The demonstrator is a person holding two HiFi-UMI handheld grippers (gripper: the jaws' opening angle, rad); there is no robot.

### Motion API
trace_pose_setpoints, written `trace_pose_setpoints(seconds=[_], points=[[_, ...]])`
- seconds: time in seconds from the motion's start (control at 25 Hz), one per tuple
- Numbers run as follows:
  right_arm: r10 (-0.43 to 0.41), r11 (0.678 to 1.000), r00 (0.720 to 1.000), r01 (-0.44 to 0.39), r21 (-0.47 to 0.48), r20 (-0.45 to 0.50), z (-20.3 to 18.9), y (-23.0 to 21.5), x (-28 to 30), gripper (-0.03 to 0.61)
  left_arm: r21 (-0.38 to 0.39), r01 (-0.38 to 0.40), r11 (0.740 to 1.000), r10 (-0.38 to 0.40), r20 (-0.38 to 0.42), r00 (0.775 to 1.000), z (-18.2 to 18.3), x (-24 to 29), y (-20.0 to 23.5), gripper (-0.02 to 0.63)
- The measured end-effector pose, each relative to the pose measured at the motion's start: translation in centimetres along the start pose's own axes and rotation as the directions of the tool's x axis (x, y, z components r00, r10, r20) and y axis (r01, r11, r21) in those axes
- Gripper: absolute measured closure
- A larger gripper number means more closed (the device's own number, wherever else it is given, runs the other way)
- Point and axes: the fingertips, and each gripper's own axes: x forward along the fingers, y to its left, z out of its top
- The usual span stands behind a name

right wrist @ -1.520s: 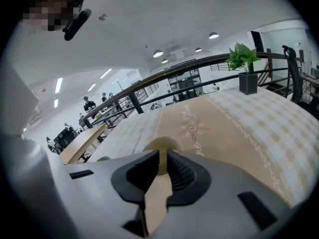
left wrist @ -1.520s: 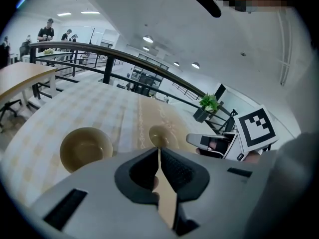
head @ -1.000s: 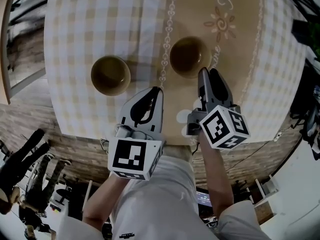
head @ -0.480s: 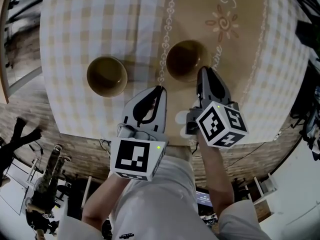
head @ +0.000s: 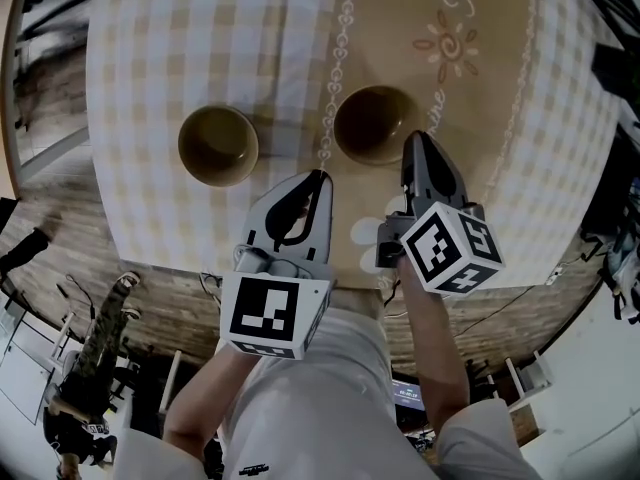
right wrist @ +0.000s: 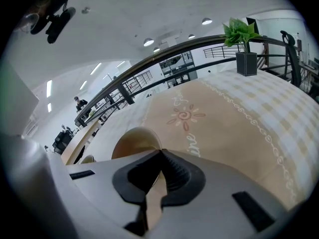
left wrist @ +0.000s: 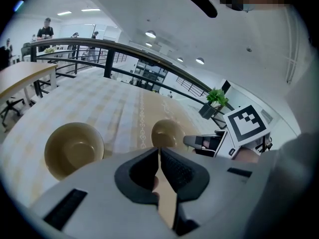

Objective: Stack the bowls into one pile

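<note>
- Since a second ago, the right hand-held gripper (head: 414, 138) has been shifted slightly to the right along the near rim of the right bowl (head: 375, 125). The left hand-held gripper (head: 318, 176) has been kept where it was.
- Both bowls are seen in nearly the same places as before, unstacked and well apart on the desk (head: 200, 38).
- The desk is covered with a cloth (head: 160, 78) that is checked at the sides, with a plain tan band printed with a sun motif down the middle.
- The left bowl (head: 218, 146) is set upright on the checked part, and the right bowl on the tan band. Both are brownish and nothing is seen in either.
- The left hand-held gripper is held over the near edge of the desk, between the two bowls and nearer the person than either. In its own view its jaws are brought together to a thin slit, with nothing held between them (left wrist: 159, 151). Past them both bowls are seen, one to the left (left wrist: 74, 149) and one just ahead (left wrist: 168, 134).
- The right hand-held gripper is held with its tips just beside the near right rim of the right bowl; whether the rim is touched cannot be told. Its jaws are also closed at the tips and nothing is gripped (right wrist: 160, 152). That bowl (right wrist: 135, 141) is seen just beyond them, slightly left.
- A potted plant (right wrist: 244, 44) is seen past the far edge of the desk in the right gripper view.
</note>
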Motion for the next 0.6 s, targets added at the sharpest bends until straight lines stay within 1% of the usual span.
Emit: trace_pose_setpoints(seconds=[0.24,0.6], points=[[0.010,1.000,1.000,-0.010,-0.007,0.012,0.5,0.5,-1.1,0.540,0.003,-0.002,1.000,0.002,0.016,1.000,0.1,-1.2,-0.2,0.581],[0.030,0.999,0.999,-0.029,-0.045,0.029,0.7,2.9,-3.0,0.540,-0.003,-0.010,1.000,0.010,0.058,0.998,0.5,-3.7,0.1,0.581]])
